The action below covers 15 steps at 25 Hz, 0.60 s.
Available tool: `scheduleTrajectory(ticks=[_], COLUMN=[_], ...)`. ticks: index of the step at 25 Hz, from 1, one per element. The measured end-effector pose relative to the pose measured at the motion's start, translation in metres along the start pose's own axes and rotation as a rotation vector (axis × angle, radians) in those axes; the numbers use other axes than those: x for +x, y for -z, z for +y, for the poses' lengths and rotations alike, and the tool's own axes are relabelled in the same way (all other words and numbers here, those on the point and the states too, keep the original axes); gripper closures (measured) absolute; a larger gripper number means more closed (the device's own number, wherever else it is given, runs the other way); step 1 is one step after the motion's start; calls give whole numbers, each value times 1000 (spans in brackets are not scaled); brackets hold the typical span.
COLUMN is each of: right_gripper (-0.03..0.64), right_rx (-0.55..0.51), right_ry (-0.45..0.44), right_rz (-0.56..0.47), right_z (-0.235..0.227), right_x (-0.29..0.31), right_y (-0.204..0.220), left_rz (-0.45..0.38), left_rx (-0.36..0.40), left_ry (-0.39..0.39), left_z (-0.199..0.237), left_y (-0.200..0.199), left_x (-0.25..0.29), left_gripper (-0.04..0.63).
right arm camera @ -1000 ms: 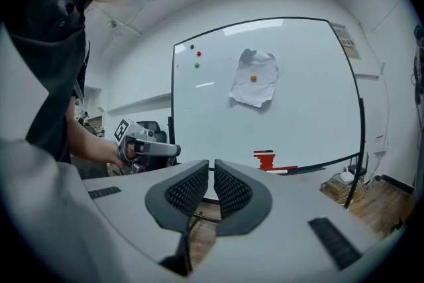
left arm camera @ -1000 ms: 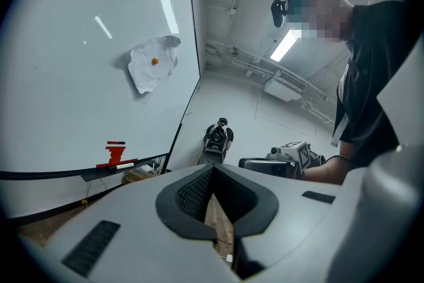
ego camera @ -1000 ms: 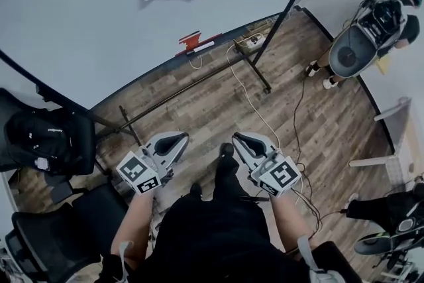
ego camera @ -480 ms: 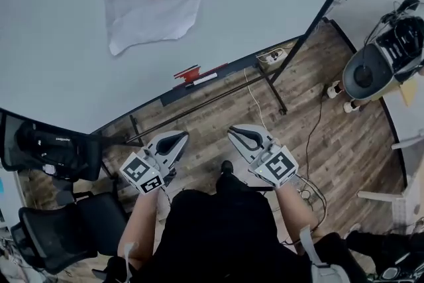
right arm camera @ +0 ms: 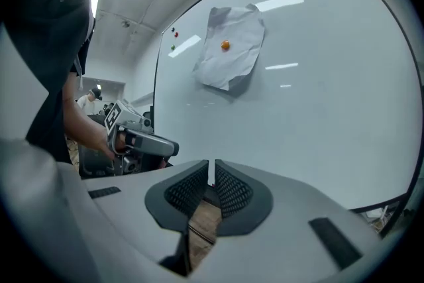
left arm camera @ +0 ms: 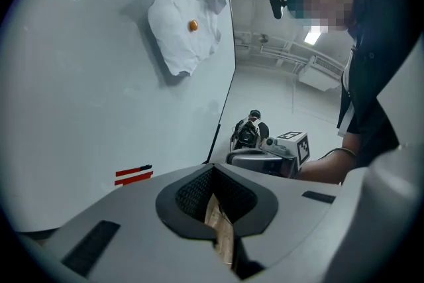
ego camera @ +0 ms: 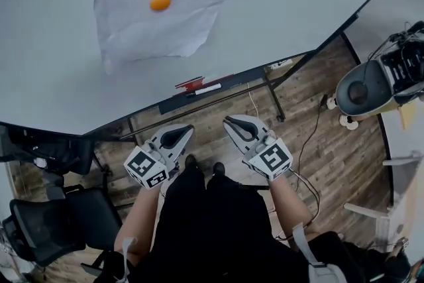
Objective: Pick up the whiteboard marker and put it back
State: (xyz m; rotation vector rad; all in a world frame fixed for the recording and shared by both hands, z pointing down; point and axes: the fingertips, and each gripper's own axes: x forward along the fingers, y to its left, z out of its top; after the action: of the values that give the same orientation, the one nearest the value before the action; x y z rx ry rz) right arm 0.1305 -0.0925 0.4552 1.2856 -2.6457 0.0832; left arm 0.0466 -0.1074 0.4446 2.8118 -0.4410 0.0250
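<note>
The whiteboard marker [ego camera: 207, 88], white with a dark cap, lies on the tray [ego camera: 232, 81] along the whiteboard's lower edge, beside a red eraser [ego camera: 190, 83]. My left gripper [ego camera: 184, 130] is held below the tray, jaws together, with nothing in them. My right gripper [ego camera: 228, 120] is beside it, jaws almost closed and empty, a little below and right of the marker. In the left gripper view the left gripper [left arm camera: 213, 169] points at the board, where the red eraser [left arm camera: 134, 174] shows. From the right gripper [right arm camera: 212, 162], the marker is hidden.
A crumpled paper [ego camera: 169, 0] hangs on the whiteboard under an orange magnet [ego camera: 159, 2]. The board's stand legs [ego camera: 273, 101] and cables [ego camera: 301, 159] cross the wooden floor. A black office chair [ego camera: 40, 225] is at lower left, and a round machine [ego camera: 368, 86] stands at right.
The view has shifted, so the board and its tray now sit closer and lower. Both grippers have risen a little toward the tray. Their jaws have stayed together.
</note>
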Motion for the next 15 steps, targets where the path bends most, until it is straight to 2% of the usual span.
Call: scheduleTrajectory(ticks=[3,9,15], right_gripper=[594,594,594], right_rx=[-2,-24,-65], right_ry=[8,18,-36], right_rz=[30,72,105], right_z=[-3,-31,-46], right_x=[8,53,70], right_y=[3,5,10], left_rz=[1,5,-20], left_rx=[5,-13,-12], left_ry=[14,23,-48], left_z=[3,47,69], left_y=[3,11,0], left_x=[4,6,17], left_gripper=[588,588,588])
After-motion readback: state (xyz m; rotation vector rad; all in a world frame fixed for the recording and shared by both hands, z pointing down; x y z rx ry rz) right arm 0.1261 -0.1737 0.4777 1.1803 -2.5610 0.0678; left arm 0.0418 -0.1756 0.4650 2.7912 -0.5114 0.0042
